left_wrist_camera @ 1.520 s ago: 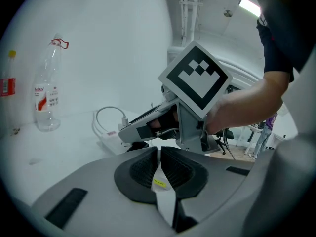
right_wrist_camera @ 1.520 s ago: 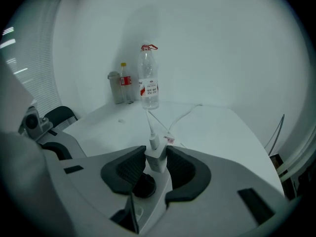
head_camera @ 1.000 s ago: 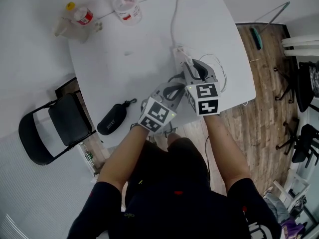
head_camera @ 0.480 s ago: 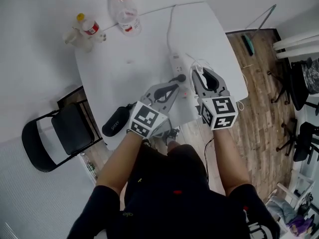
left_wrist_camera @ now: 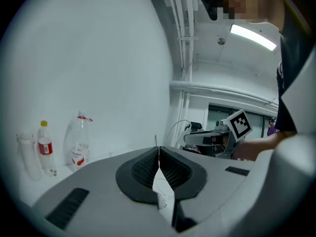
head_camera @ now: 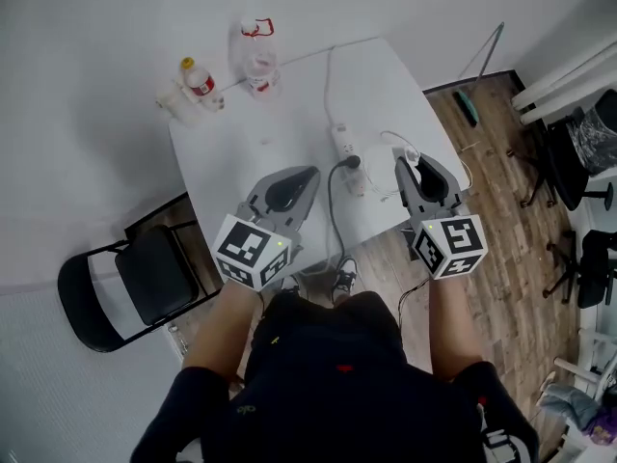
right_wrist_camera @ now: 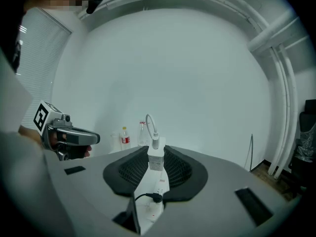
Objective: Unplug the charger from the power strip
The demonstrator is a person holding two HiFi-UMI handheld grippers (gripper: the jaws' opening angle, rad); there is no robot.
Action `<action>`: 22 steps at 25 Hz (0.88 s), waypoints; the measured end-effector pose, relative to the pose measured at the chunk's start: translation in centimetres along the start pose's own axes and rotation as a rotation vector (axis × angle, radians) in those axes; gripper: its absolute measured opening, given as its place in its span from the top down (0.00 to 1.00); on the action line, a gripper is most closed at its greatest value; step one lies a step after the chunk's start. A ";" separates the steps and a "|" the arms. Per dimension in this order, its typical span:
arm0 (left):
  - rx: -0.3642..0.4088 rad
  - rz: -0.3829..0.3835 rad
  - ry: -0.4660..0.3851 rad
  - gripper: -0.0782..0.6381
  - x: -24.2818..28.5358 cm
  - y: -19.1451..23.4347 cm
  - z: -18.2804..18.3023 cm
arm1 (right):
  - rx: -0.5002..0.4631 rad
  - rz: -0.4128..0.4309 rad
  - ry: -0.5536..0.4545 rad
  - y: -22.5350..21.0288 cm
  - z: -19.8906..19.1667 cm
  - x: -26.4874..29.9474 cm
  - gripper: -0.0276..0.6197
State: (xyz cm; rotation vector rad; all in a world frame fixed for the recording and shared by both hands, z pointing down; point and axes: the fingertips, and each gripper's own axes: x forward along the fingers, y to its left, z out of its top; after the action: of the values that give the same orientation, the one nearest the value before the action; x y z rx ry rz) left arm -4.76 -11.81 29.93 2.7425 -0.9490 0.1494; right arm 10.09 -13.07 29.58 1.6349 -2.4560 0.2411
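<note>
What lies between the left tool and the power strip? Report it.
A black cable from the power strip crosses white table before the left tool; the head view shows it.

Bright, even light leaves only faint shadows on the white tabletop [head_camera: 289, 114], a ceiling lamp [left_wrist_camera: 253, 37] glares, both gripper views bulge toward black corners, and the left hand-held gripper [left_wrist_camera: 158, 151] looks soft up close.
</note>
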 end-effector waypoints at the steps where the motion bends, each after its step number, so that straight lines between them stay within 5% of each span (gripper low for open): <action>1: 0.006 0.005 -0.013 0.86 -0.8 -0.1 0.7 | 0.005 -0.004 -0.015 0.2 0.8 -0.9 0.79; 14: 0.077 0.084 -0.165 0.86 -10.0 -0.7 7.1 | -0.030 -0.020 -0.202 4.4 7.6 -9.4 0.79; 22: 0.109 0.088 -0.188 0.86 -10.2 -0.9 8.9 | -0.076 -0.034 -0.219 4.9 8.4 -10.8 0.79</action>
State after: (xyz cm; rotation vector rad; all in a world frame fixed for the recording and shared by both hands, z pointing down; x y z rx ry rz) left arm -12.05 -7.26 19.40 2.8547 -1.1428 -0.0437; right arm 9.13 -3.49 18.72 1.7523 -2.5544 -0.0378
